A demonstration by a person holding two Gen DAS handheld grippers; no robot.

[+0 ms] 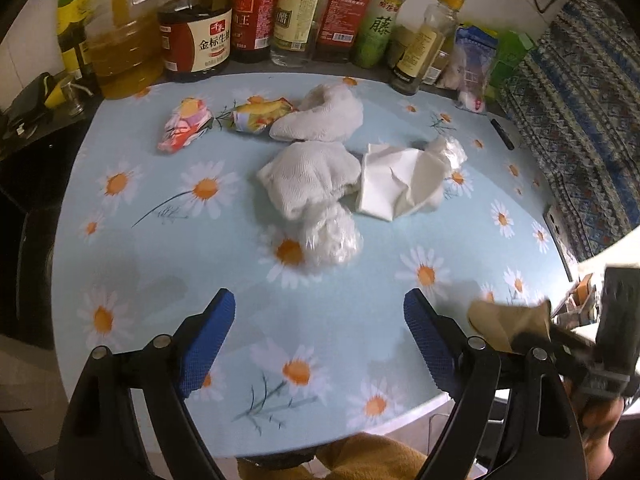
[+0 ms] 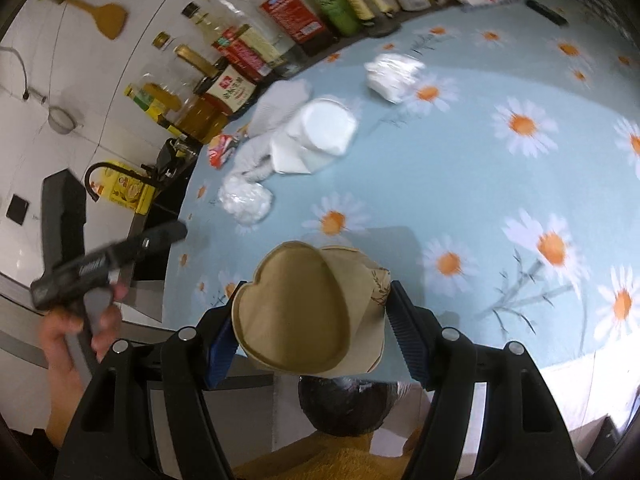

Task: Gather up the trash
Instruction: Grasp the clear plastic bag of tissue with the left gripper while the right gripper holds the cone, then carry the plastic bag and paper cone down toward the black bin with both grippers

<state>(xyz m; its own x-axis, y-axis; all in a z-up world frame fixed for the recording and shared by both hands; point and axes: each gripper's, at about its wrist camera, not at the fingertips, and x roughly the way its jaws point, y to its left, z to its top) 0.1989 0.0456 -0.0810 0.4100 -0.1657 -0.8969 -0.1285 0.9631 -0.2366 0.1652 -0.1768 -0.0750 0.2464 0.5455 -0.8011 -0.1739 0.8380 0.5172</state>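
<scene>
Gripping a squashed tan paper cup (image 2: pixel 308 312), the right hand-held gripper (image 2: pixel 310 332) has both blue pads pressed on the cup's sides, right at the near edge of the round table w/ light-blue daisy-print cover (image 2: pixel 460 184). Below the cup, at 6 o'clock in the right wrist view, sits a dark round bin w/ shiny liner (image 2: pixel 344 404), partly hidden by the cup.

Left hand-held gripper (image 1: pixel 320 320) is released: blue pads wide apart, nothing btwn them, only tablecloth under the gap. In the left wrist view the tan cup shows again at 4 o'clock, blurred, beside the right pad.

Remaining trash lies mid-table, at 12 o'clock from the left gripper: a crumpled clear plastic wrap ball (image 1: pixel 330 240) nearest, touching a white waffle-textured cloth wad (image 1: pixel 308 180); a creased white paper sheet (image 1: pixel 400 182) just right of that; a second white textured cloth wad (image 1: pixel 320 114) behind; another bit of clear plastic (image 1: pixel 450 150) at 1 o'clock. Further back at 11 o'clock: a yellow-orange snack wrapper (image 1: pixel 260 116) and a pink-red crumpled wrapper (image 1: pixel 186 124), side by side.

A row of sauce and oil bottles (image 1: pixel 248 20) lines the far edge. A person's hand (image 2: pixel 76 332) holds the left gripper's handle at 9 o'clock in the right wrist view.
</scene>
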